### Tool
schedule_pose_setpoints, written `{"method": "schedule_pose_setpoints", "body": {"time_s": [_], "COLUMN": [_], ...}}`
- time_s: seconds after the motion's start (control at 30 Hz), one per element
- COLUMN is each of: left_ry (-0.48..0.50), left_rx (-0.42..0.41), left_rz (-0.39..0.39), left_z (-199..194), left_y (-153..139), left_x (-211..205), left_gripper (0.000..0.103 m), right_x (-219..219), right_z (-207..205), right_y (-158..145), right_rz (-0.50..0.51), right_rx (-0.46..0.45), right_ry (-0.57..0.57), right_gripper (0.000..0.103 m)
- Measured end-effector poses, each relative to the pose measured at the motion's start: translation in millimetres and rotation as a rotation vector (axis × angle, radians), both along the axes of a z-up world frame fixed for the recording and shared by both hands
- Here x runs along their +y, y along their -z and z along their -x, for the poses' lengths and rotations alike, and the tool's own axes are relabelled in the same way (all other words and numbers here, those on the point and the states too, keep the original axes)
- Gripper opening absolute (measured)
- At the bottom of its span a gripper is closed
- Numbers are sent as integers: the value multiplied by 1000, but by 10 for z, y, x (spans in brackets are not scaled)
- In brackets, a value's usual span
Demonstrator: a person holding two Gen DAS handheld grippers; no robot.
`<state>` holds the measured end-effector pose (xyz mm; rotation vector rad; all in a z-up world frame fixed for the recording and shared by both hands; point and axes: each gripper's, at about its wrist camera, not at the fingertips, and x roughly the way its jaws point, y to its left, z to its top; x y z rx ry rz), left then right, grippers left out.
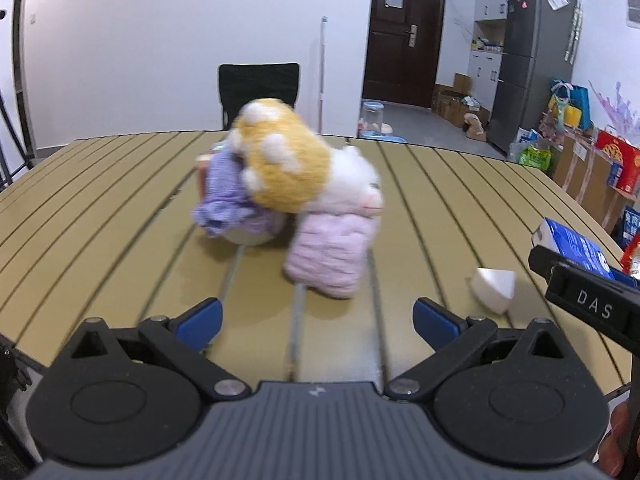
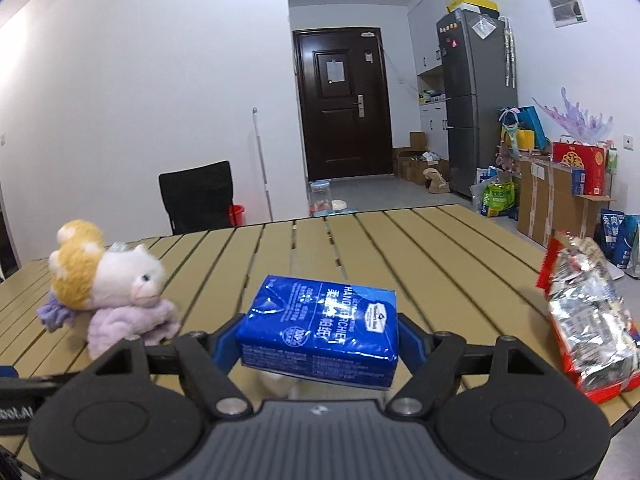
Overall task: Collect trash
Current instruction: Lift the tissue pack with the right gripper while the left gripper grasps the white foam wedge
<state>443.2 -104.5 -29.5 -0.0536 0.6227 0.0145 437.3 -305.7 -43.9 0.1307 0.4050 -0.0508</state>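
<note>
Blue "HANDKERCHIEF" tissue pack (image 2: 320, 326) in right tool (image 2: 318, 346)

- Blue tissue pack (image 2: 320, 330): soft rectangular packet, glossy blue wrapper, white print; sits clamped between the two blue pads of the right gripper (image 2: 318, 344), raised off the slatted table (image 2: 420, 256), lying flat and slightly skewed.
- Snack bag (image 2: 588, 320): crinkled silver foil with red edges; lies flat on the table's right side.
- White paper scrap (image 1: 494, 286): folded wedge; lies on the table, near right.
</note>
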Motion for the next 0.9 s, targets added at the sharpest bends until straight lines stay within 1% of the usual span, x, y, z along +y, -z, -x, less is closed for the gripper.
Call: {"method": "schedule_pose_setpoints", "body": {"time_s": [0.27,0.5,0.63,0.77,0.9], "left_ry": [32,53,62,61,51], "left_rx": [20,25,26,49,51], "left_rz": [0,-28,-48,-44,-48], "left_z": [-173,-348,-470,-597,-663], "left_y": [73,163,226,303,351], "left_x": [-505,-960,-1163,-1279,-1348], "left_gripper": [103,103,103,103,102], "right_x": [-397,-725,-822,-888,-933], "right_z": [-156,-334,-436,-558,-666], "right_y": [3,7,6,44,103], "right_rz": [-5,0,8,9,5], "right_rx": [9,12,0,12,28], "right_ry": [1,-3,-11,-11,-19], "right_gripper": [76,76,76,76,76]}}
